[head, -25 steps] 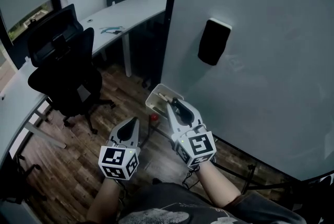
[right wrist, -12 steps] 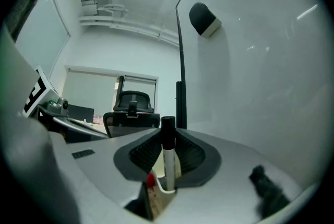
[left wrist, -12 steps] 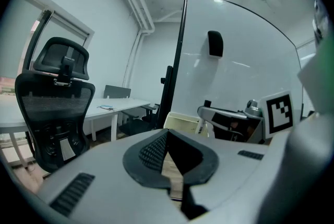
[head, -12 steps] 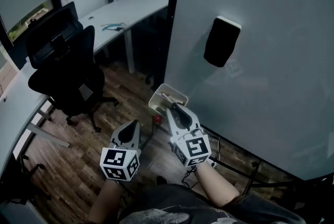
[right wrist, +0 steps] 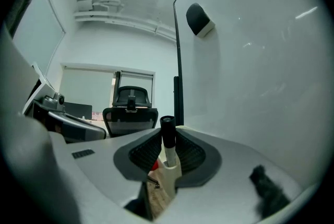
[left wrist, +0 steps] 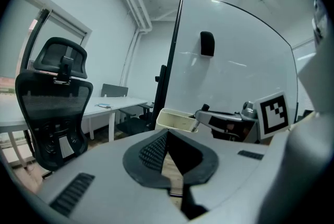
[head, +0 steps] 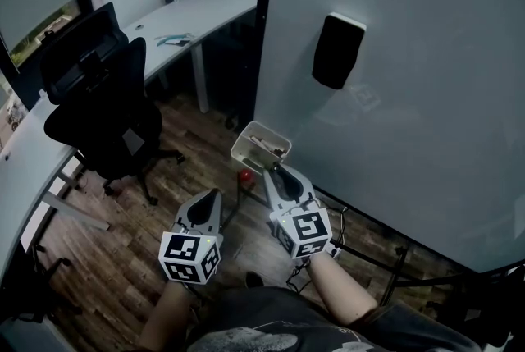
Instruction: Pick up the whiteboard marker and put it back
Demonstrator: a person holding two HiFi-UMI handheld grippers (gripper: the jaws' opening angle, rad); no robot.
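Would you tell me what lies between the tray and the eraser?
Only bare whiteboard lies between the tray and the eraser, as the head view shows.

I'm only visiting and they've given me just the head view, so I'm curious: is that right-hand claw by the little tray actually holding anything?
Observer: Yes. The right gripper view shows the right gripper shut on a whiteboard marker, pinched between its jaws.
Operator: Which way does the marker point?
Observer: Its black cap sticks out just past the jaw tips, and the white body runs back toward that camera.
Operator: And the other claw?
Observer: The left gripper view shows the left gripper shut, with nothing between its jaws.
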